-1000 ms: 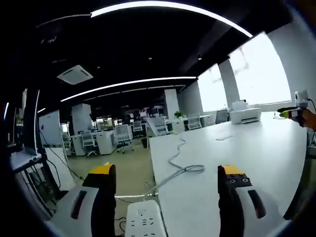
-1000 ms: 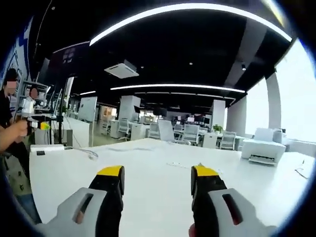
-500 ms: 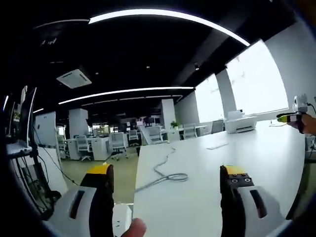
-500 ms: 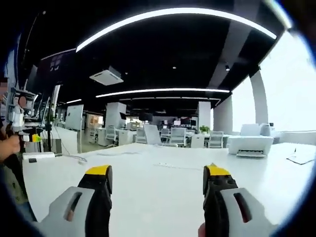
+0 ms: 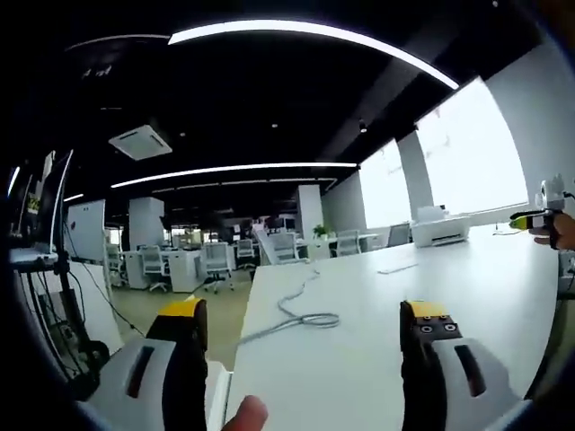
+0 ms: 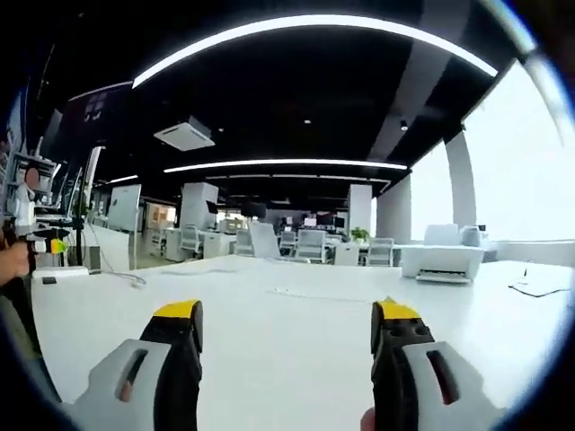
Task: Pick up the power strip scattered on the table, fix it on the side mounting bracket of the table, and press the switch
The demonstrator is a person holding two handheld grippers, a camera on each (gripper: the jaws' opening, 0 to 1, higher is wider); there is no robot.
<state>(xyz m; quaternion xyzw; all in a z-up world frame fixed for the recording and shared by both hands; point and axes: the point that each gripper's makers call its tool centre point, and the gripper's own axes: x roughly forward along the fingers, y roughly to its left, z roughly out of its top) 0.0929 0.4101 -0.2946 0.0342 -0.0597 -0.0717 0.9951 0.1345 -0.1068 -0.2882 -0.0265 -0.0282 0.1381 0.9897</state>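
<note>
Fingers of the left gripper point(image 5: 305, 337) stand wide apart and empty, their yellow-tipped ends over the near left edge of the white counter point(image 5: 467, 287); fingers of the right gripper point(image 6: 286, 341) stand equally apart and hold nothing above the same counter. A fingertip point(image 5: 244, 415) of the person shows at the bottom of the left gripper view, between the two fingers.

The power strip point(image 5: 214, 402) appears as a narrow white sliver beside the left finger, at or just past the counter's left edge; whether it already sits in the side bracket cannot be told, and the bracket itself is not made out. Its grey cable point(image 5: 296, 310) lies on the counter in a loose loop near the left edge and runs away toward the far end. A white printer point(image 5: 438, 230) stands at the far right corner. Another person's hand point(image 5: 555, 229), holding a similar gripper, enters at the right of the left gripper view; beyond the counter lie office desks and chairs.

Judgement of the step in hand: the strip is apparently being approached or seated at the counter's side. To do it well, the left gripper should tilt down until the strip's body is fully between the fingers, close across its narrow width clear of the switch, and keep the looped cable slack. The right gripper is best kept free to press the switch with one fingertip.
</note>
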